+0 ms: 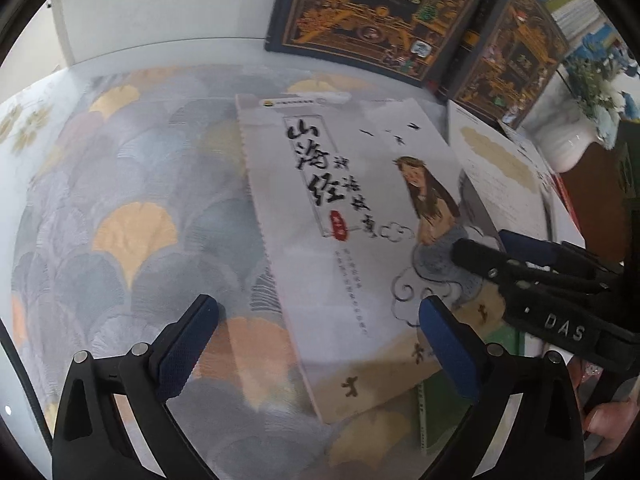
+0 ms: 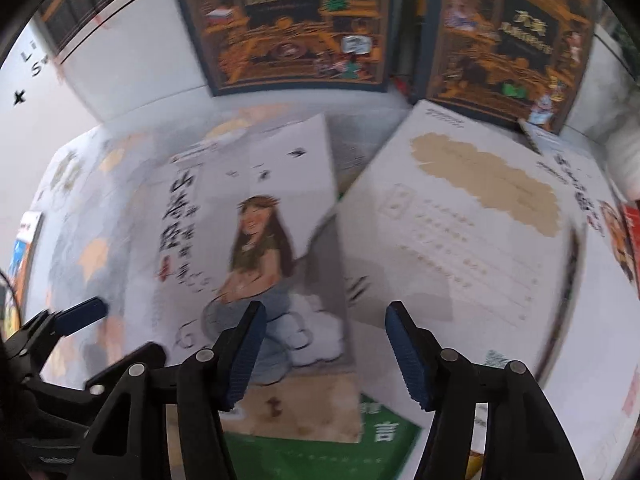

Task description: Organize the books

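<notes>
The white book (image 1: 352, 216), its cover bearing black brush lettering and a long-haired figure seated on a cloud, lies flat on the patterned tablecloth (image 1: 132, 216), tilted so its spine runs diagonally; its lower corner overlaps a green book (image 2: 320, 448) beneath it. At the far left of the left wrist view the cloth shows grey and peach fan shapes, with a white wall behind; the left gripper (image 1: 320, 344) hangs just above the cloth with its jaws spread wide, one blue pad over bare cloth and the other over the book's lower cover, the book's spine edge lying between them, and no pad visibly presses on it. Further right the right gripper (image 2: 324, 348) points down over the cover's lower right part; its blue pads stand roughly half apart, over the book's right edge and the neighbouring book, holding nothing. Just right of the white book lies a second white book (image 2: 460, 220) with a beige patch, its edge overlapping the first; behind both, two dark ornate books (image 2: 296, 24) stand upright against the wall; at the far right a white vase (image 1: 568, 144) holds flowers.
</notes>
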Motion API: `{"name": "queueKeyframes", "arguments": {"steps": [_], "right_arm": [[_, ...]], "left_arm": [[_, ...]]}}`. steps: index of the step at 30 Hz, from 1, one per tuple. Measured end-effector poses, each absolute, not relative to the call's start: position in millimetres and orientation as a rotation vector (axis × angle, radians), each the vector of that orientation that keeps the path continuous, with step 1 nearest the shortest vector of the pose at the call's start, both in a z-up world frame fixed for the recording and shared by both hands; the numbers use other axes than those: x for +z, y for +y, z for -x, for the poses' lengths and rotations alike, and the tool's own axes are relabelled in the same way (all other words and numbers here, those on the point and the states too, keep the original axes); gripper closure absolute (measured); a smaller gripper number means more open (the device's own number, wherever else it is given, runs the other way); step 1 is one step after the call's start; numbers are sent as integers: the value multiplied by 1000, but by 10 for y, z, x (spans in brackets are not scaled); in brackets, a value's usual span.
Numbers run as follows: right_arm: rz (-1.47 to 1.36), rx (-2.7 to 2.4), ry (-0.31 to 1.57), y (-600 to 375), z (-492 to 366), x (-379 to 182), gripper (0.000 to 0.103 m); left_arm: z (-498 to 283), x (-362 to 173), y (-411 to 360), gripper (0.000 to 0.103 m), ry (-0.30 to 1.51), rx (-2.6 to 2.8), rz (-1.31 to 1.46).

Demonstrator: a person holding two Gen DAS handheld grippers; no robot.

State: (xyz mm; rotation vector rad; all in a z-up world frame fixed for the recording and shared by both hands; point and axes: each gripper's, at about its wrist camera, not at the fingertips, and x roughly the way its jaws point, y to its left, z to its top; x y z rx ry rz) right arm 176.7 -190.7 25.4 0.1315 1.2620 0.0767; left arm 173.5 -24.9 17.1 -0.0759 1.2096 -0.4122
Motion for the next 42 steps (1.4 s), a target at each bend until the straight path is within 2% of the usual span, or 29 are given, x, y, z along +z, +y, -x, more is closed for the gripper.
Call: {"name": "queueKeyframes", "arguments": {"steps": [2, 7, 9, 14, 18, 21, 26, 31, 36, 42], "right_arm": [[-140, 95, 1271, -1858, -1732, 261, 49], [-160, 117, 1278, -1838, -1554, 267, 51], [-171, 144, 1286, -1824, -1476, 279, 56], [-156, 154, 1295, -1822, -1287, 317, 56], [-84, 113, 1243, -1823, -1543, 403, 56], [-95, 111, 1299, -1798, -1823, 255, 59], [-19, 138, 1284, -1647, -1710, 313, 60], [-28, 148, 1290, -1675, -1240, 438, 60], [-36, 156, 1322, -1656, -370, 515, 58], [-139, 107, 1463, -1896, 469, 194, 57]], "left_arm": [[-1701, 180, -266, 8, 1213, -453, 78], [-1568, 173, -253, 9, 1224, -496, 96], [-1470, 191, -268, 11, 1215, -518, 89], [-1368, 205, -221, 10, 1212, -500, 49], [-1684, 199, -84, 11, 1209, -474, 91], [-1819, 163, -123, 11, 1218, -504, 89], [-1712, 208, -254, 12, 1195, -549, 62], [-1235, 258, -185, 12, 1220, -613, 82], [-435, 201, -201, 12, 1290, -666, 79], [236, 99, -227, 10, 1323, -635, 101]]}}
